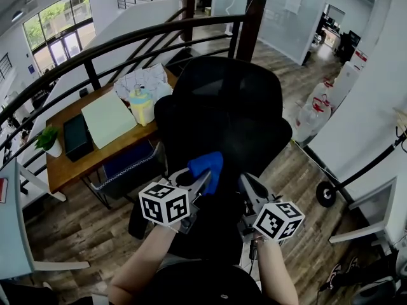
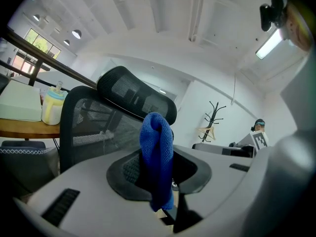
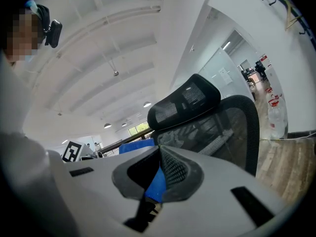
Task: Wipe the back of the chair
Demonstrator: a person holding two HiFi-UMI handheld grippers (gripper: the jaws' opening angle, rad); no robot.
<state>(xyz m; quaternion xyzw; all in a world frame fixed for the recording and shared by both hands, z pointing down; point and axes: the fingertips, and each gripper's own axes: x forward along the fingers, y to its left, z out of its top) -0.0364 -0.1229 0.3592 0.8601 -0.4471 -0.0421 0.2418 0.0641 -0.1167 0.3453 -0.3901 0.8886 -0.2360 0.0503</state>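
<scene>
Head view: a wood plank floor (image 1: 82,221) with a curved black railing (image 1: 127,40) beyond, and a wooden desk (image 1: 70,164) on the left. On the desk lie one pale green pad (image 1: 107,117) and one yellowish bottle (image 1: 141,105), its contents unclear; a white pot (image 1: 55,149) at the desk's end holds a green plant. Two clear jugs (image 1: 315,114) stand by the right wall. One black mesh chair (image 1: 229,107) fills the middle, its back toward the person. The left gripper (image 1: 203,182) holds one blue cloth (image 1: 206,165) against the lower part of the chair's back; the right gripper (image 1: 247,184) is just beside it. Left gripper view: the jaws are clamped on the cloth (image 2: 157,152), which stands folded above them and hangs below. The chair's back and headrest (image 2: 136,98) rise behind it, with the bottle at far left and a coat rack (image 2: 212,117) in the distance. Right gripper view: the jaws meet at their tips, with a strip of blue showing in the slit between them. The chair (image 3: 232,127) is close ahead, and the cloth is at left.
</scene>
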